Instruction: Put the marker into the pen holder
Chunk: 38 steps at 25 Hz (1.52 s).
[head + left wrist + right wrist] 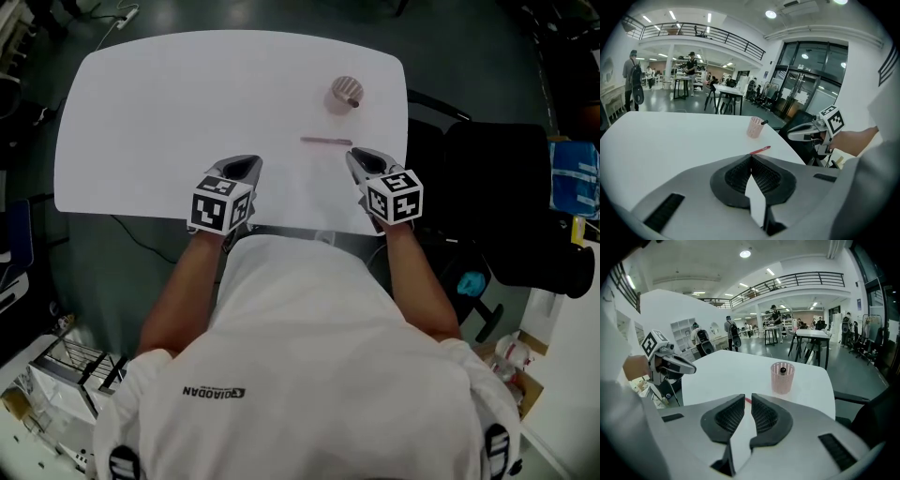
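A thin pink-red marker (325,142) lies flat on the white table (169,112), and it also shows in the left gripper view as marker (760,150). Beyond it stands the pink mesh pen holder (346,92), with a dark-capped pen (783,370) inside it. My left gripper (247,169) rests near the table's front edge, left of the marker; its jaws meet at the tips and hold nothing. My right gripper (357,157) sits just right of the marker's end. Its jaws stand a narrow gap apart and are empty, with a sliver of the marker (747,400) showing past them.
A black chair (487,187) stands to the right of the table. The table's curved right edge (405,103) runs close to the holder. A cable (141,239) trails on the floor on the left, and people and desks stand far off in the hall.
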Each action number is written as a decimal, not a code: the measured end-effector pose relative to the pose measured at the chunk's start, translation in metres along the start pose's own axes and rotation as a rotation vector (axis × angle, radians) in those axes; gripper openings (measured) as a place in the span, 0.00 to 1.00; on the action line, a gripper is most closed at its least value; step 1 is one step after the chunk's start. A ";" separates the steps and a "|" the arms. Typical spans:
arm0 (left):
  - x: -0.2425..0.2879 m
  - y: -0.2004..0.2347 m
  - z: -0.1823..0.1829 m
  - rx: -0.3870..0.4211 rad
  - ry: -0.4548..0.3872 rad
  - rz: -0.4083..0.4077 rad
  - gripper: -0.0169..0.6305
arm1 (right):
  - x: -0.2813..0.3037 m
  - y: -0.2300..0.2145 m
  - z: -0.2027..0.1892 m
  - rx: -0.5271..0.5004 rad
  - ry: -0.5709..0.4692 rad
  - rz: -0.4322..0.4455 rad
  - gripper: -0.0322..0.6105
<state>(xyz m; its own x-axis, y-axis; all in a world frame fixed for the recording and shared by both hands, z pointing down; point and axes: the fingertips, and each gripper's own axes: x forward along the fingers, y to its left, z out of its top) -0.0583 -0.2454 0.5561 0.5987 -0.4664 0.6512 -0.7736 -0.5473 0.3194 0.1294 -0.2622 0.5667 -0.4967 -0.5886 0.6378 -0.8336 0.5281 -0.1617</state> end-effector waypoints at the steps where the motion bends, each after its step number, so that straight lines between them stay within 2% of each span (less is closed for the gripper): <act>1: 0.001 0.002 0.000 0.002 0.005 -0.005 0.07 | 0.005 0.005 -0.005 -0.005 0.015 0.006 0.15; 7: 0.001 0.022 -0.011 0.008 0.041 -0.021 0.07 | 0.043 0.024 -0.028 -0.079 0.126 0.031 0.15; 13: -0.013 0.061 -0.026 -0.019 0.061 -0.001 0.07 | 0.086 0.034 -0.034 -0.176 0.215 0.027 0.15; 20: -0.021 0.094 -0.049 -0.029 0.108 -0.009 0.07 | 0.132 0.037 -0.041 -0.345 0.348 0.002 0.15; 26: -0.025 0.107 -0.059 -0.051 0.111 -0.017 0.07 | 0.159 0.036 -0.047 -0.544 0.464 0.011 0.17; 32: -0.025 0.105 -0.068 -0.069 0.112 -0.035 0.07 | 0.175 0.025 -0.061 -0.754 0.621 0.064 0.21; 38: -0.025 0.101 -0.064 -0.071 0.096 -0.040 0.07 | 0.173 0.028 -0.065 -0.870 0.690 0.118 0.19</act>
<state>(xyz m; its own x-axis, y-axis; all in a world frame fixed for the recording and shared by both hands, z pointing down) -0.1648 -0.2445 0.6167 0.6096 -0.3746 0.6986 -0.7643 -0.5116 0.3926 0.0354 -0.3095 0.7212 -0.0957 -0.1826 0.9785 -0.2028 0.9660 0.1604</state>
